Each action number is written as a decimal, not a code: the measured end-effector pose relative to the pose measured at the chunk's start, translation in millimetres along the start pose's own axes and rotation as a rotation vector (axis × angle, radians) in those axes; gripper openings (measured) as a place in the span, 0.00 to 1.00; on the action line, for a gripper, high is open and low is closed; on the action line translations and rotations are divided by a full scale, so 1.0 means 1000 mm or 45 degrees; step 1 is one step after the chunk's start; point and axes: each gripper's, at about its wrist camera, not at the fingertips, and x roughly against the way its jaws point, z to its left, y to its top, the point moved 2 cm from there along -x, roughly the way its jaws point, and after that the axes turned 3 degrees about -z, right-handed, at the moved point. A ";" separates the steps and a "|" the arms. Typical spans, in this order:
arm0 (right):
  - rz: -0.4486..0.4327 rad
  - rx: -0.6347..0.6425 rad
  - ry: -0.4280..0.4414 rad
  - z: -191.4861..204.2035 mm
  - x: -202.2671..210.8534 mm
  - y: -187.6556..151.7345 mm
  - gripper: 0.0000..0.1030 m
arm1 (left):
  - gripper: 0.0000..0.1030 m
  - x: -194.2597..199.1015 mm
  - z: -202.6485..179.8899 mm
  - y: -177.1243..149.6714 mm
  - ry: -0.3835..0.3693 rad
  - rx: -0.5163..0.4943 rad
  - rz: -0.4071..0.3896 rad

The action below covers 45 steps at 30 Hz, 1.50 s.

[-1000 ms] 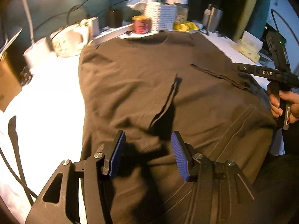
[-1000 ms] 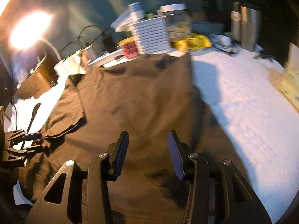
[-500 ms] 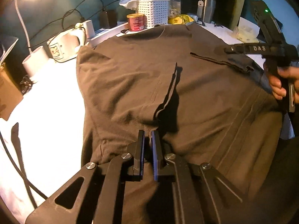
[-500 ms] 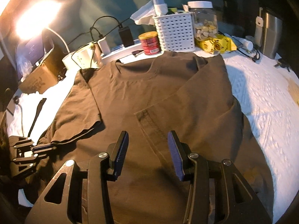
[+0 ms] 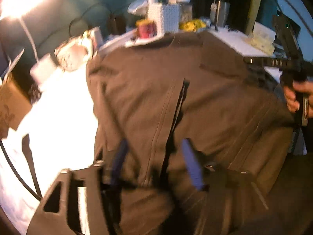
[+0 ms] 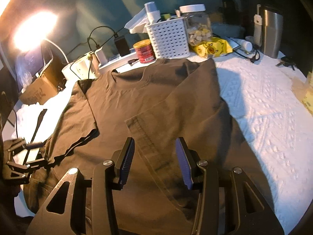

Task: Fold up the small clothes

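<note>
1. Nearest in the right wrist view: right claw (image 6: 154,160) standing apart, blue pads clear of the cloth, nothing clamped; hovering over a folded-in side panel with a stitched hem.
2. In the blurred left wrist view: left claw (image 5: 154,162) apart too, jaws just sprung wider after a pinch, a dark raised fold edge of the shirt running up between the pads, not gripped.
3. Brown T-shirt (image 6: 156,101) spread flat on the desk (image 6: 264,105), which wears a white embossed cover; one sleeve lying out toward the left, neckline at the far end.
4. At the right edge of the left view: a hand (image 5: 299,98) wrapped round the other tool's handle.
5. Beyond the neckline: red can (image 6: 144,51), white perforated basket (image 6: 168,39), clear jar (image 6: 197,25), yellow packet (image 6: 211,48), steel tumbler (image 6: 271,33).
6. Farthest left: glaring lamp (image 6: 33,31) and a cardboard box (image 6: 41,88).
</note>
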 end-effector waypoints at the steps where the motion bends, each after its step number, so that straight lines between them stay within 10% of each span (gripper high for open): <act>1: -0.004 -0.006 -0.003 -0.004 0.002 -0.001 0.45 | 0.63 -0.003 -0.003 0.008 0.003 -0.011 -0.016; 14: -0.049 -0.092 -0.048 -0.050 0.022 -0.010 0.45 | 0.59 -0.079 -0.034 0.065 -0.045 -0.069 0.072; 21: -0.049 -0.127 -0.056 -0.064 0.021 -0.013 0.45 | 0.03 -0.097 -0.040 0.080 -0.038 -0.078 0.071; 32: -0.056 -0.122 -0.061 -0.064 0.025 -0.014 0.45 | 0.06 -0.104 -0.032 0.088 -0.070 0.043 0.065; 39: -0.074 -0.097 -0.069 -0.051 0.037 -0.018 0.45 | 0.47 -0.080 -0.040 0.081 -0.097 0.046 0.007; 45: -0.079 -0.065 -0.071 -0.035 0.047 -0.027 0.45 | 0.47 -0.061 -0.046 0.067 -0.128 0.047 -0.027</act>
